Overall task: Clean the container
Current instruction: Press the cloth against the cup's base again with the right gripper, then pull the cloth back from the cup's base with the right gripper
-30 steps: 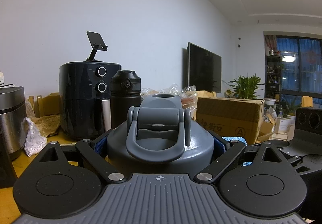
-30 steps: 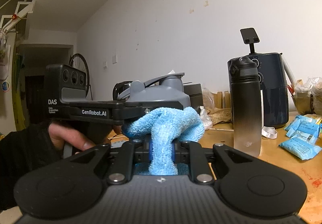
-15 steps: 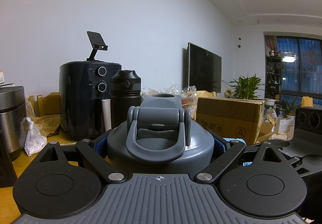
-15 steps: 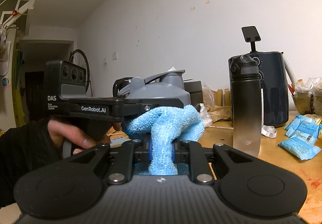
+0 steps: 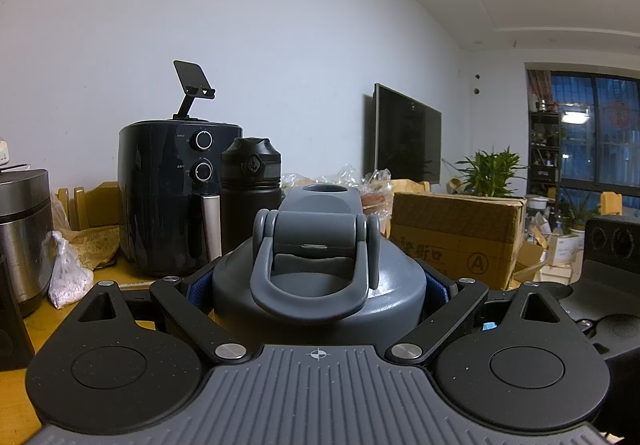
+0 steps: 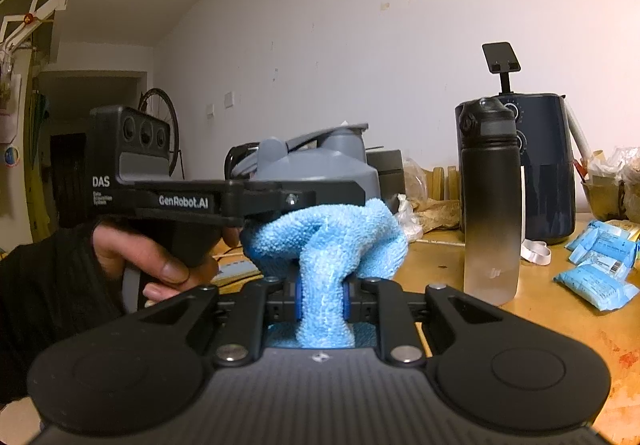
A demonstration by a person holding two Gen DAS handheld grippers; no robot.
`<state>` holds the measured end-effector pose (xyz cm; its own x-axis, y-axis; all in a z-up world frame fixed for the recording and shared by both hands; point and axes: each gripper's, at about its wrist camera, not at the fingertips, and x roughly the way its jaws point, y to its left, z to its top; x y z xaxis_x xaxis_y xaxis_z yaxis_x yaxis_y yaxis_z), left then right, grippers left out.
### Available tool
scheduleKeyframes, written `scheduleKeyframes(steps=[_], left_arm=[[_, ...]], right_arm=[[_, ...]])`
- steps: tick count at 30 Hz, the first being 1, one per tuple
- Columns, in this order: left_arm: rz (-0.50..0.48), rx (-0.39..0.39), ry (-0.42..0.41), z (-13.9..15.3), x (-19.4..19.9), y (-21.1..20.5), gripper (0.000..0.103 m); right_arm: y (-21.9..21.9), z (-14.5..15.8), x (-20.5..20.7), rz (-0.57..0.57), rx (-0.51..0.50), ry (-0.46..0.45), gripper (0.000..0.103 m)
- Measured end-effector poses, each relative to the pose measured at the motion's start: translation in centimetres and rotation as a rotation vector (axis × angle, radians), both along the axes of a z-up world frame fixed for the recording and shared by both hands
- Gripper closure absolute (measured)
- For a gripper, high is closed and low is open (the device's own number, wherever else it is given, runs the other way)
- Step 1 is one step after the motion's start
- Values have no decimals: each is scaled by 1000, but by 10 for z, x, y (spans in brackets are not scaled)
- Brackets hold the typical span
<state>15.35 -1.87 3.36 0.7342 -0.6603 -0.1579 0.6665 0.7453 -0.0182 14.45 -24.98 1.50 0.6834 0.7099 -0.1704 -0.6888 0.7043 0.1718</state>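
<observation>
A grey container (image 5: 316,277) with a domed lid, a loop handle and a spout fills the left wrist view. My left gripper (image 5: 318,285) is shut on its shoulders. The container also shows in the right wrist view (image 6: 316,169), held by the left gripper (image 6: 292,201), whose handle a hand grips. My right gripper (image 6: 322,297) is shut on a bunched light blue cloth (image 6: 328,241). The cloth presses against the container's side just below the left gripper's finger.
A black water bottle (image 6: 492,201) and a dark air fryer (image 6: 548,169) stand on the wooden table (image 6: 540,321) to the right. Blue packets (image 6: 600,265) lie at far right. A cardboard box (image 5: 452,237) and a steel pot (image 5: 24,233) flank the container.
The cloth and right gripper have shifted slightly lower against the container; little blue now shows past it in the left wrist view. The left gripper holds still.
</observation>
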Motion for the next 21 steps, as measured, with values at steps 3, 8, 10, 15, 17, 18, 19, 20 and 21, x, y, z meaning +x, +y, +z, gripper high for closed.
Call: scheduleKeyframes(steps=[3, 8, 10, 15, 17, 18, 19, 20, 21], left_arm=[[1, 1, 1, 0, 0, 0, 8], [2, 2, 4, 0, 0, 0, 8], [2, 0, 5, -1, 0, 0, 8], [2, -1, 9, -1, 0, 0, 8], [2, -1, 11, -1, 1, 1, 8], [2, -1, 12, -2, 1, 1, 8], [2, -2, 12, -2, 1, 1, 8], [2, -2, 13, -2, 1, 1, 8], [1, -3, 14, -2, 1, 1, 8]], right_arm=[[1, -3, 1, 2, -7, 11, 91], [5, -10, 3, 10, -61, 44, 92], [8, -13, 5, 11, -94, 61, 92], [14, -23, 10, 15, -145, 124, 93], [16, -26, 13, 20, -166, 149, 94], [17, -28, 14, 22, -178, 160, 94], [19, -30, 15, 25, -191, 170, 94], [20, -32, 16, 27, -204, 179, 94], [22, -35, 17, 29, -217, 189, 94]])
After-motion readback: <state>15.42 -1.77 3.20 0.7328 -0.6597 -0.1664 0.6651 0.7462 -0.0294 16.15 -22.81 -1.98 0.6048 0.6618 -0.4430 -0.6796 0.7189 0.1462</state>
